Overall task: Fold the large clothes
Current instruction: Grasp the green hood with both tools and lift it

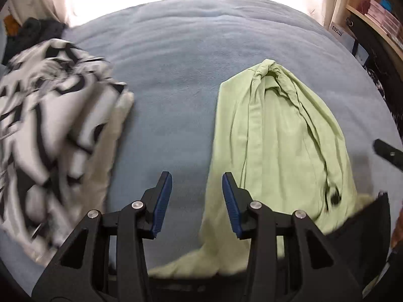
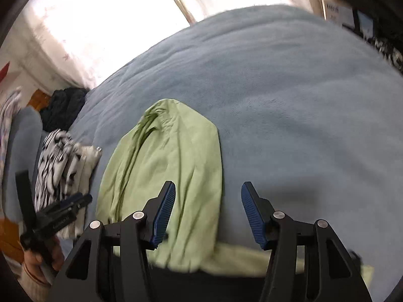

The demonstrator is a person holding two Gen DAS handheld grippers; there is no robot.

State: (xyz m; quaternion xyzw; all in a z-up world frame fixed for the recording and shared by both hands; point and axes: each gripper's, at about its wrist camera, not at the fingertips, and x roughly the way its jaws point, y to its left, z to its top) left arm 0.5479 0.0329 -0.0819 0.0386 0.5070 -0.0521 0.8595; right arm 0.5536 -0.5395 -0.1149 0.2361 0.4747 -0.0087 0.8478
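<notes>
A light green garment (image 1: pixel 279 136) lies bunched lengthwise on the blue blanket (image 1: pixel 176 58). It also shows in the right wrist view (image 2: pixel 171 166). My left gripper (image 1: pixel 197 178) is open and empty, just above the garment's near left edge. My right gripper (image 2: pixel 208 188) is open and empty, over the garment's near right edge. The left gripper also shows at the left of the right wrist view (image 2: pixel 85 198). The tip of the right gripper shows at the right edge of the left wrist view (image 1: pixel 388 151).
A black-and-white patterned garment (image 1: pixel 47 130) lies piled at the left, also in the right wrist view (image 2: pixel 60 161). A dark garment (image 2: pixel 63 105) sits at the bed's far left corner. Shelves with boxes (image 1: pixel 377 17) stand at the right.
</notes>
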